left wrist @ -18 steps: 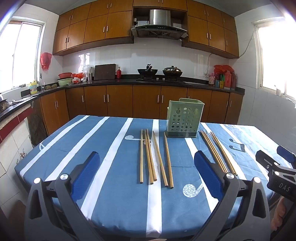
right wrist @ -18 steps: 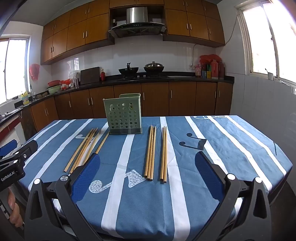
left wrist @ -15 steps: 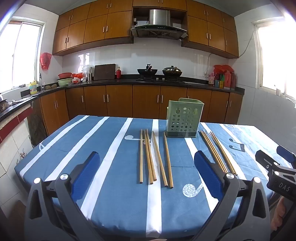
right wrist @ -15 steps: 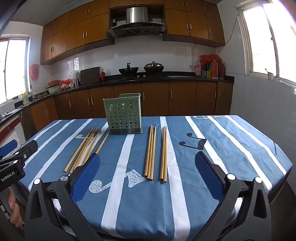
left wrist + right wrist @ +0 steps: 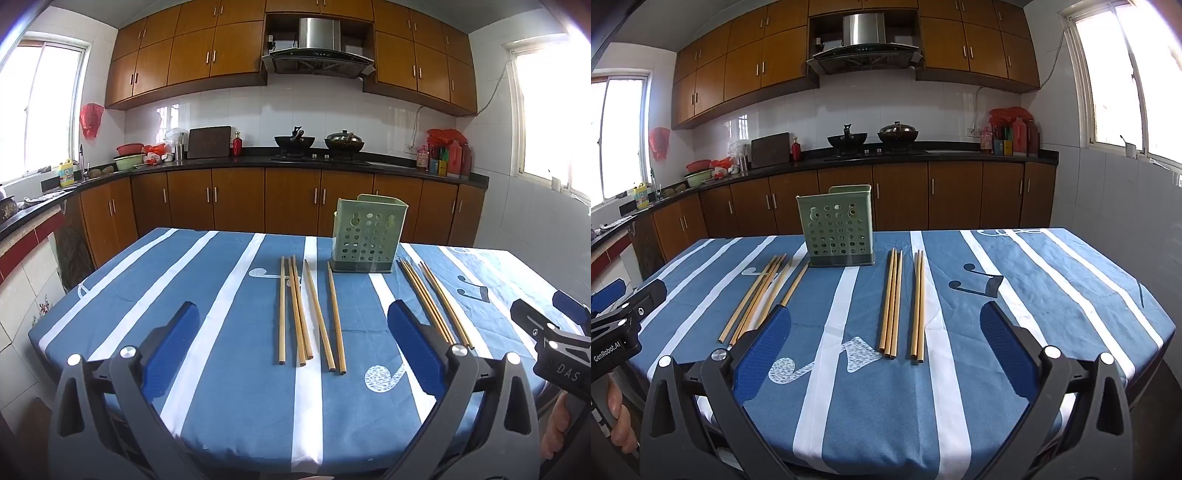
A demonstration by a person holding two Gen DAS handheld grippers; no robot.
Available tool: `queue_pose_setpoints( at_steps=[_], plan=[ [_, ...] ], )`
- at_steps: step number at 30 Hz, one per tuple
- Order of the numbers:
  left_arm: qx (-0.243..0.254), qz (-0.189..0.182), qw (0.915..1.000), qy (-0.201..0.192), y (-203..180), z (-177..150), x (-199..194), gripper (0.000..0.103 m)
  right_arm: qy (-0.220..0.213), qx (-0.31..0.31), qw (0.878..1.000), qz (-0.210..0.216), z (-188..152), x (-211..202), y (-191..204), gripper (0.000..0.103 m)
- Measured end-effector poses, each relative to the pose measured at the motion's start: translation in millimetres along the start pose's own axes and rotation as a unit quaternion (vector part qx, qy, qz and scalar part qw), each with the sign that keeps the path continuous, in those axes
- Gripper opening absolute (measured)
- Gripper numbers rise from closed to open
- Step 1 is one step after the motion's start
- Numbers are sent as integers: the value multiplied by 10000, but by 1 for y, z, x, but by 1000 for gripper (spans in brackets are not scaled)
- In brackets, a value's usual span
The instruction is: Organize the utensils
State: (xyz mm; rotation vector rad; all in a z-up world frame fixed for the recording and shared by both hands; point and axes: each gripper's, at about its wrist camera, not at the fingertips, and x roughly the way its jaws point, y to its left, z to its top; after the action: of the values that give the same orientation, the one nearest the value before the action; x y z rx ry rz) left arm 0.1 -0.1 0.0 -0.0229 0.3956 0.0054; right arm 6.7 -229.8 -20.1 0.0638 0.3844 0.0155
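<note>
A green perforated utensil holder (image 5: 367, 234) stands upright at the far middle of the table; it also shows in the right wrist view (image 5: 836, 227). Several wooden chopsticks (image 5: 308, 314) lie flat left of the holder, and another group of chopsticks (image 5: 437, 302) lies to its right. In the right wrist view the left group (image 5: 761, 295) and the right group (image 5: 903, 302) both show. My left gripper (image 5: 293, 328) is open and empty above the near table edge. My right gripper (image 5: 884, 328) is open and empty, also near the front edge.
The table carries a blue cloth with white stripes (image 5: 221, 295). Kitchen counters and brown cabinets (image 5: 236, 199) run behind and to the left. A tiled wall with a window (image 5: 1119, 74) is on the right. Each gripper shows at the edge of the other's view.
</note>
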Motion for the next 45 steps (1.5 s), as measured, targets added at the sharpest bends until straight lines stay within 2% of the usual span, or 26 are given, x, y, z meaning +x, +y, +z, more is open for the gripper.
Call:
queue_pose_setpoints(
  at_steps=[45],
  plan=[
    [-3,1,10000,16,0,0,0,99,28,23,10000,12,-3,1,-1,101]
  ],
)
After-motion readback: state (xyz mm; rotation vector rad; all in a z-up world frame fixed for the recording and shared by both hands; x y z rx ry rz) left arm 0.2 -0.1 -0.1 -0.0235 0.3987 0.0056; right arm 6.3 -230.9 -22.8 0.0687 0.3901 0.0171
